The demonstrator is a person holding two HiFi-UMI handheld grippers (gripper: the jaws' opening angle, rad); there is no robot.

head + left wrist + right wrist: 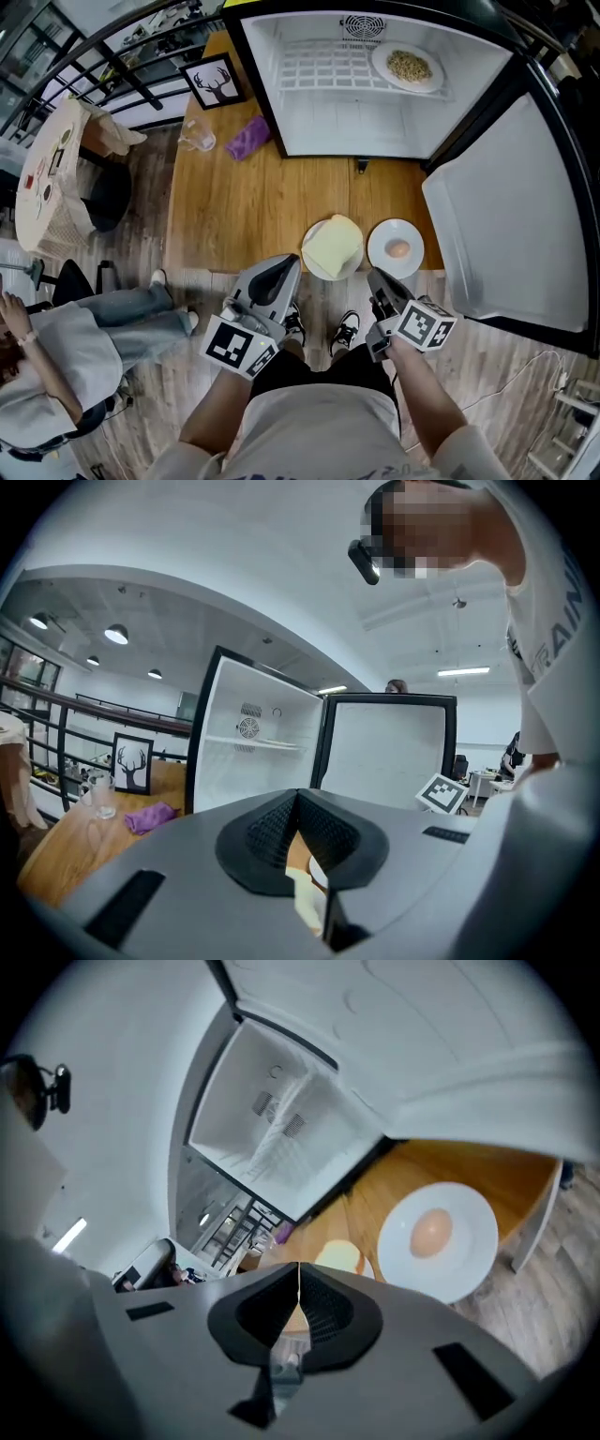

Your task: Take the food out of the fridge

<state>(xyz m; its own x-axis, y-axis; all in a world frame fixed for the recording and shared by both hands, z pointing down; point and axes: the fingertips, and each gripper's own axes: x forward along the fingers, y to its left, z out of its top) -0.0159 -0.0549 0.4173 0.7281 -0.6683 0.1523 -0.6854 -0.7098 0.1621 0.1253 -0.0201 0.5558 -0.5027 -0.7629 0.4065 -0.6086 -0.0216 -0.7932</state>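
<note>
Grain (410, 65) lies on a plate (382, 58) on the shelf of the open fridge (356, 127), far right. At the near edge of the table (244, 206), a yellow slab (335, 246) and, just right of it, an egg (398, 248) each sit on a separate dish. The left gripper (287, 268) and right gripper (379, 279) hover near the person, jaws pressed together, holding nothing.

The right gripper (298, 1274) has its jaws pressed together, with nothing between them. At three o'clock of their tips lies a white plate (473, 1265) bearing an egg (431, 1233) — a pale yellow slice (339, 1256) sits between tips and plate. Both rest on the wooden table (422, 1171). At twelve o'clock the fridge (281, 1133) stands open, its door (450, 1026) towards one o'clock.
</note>
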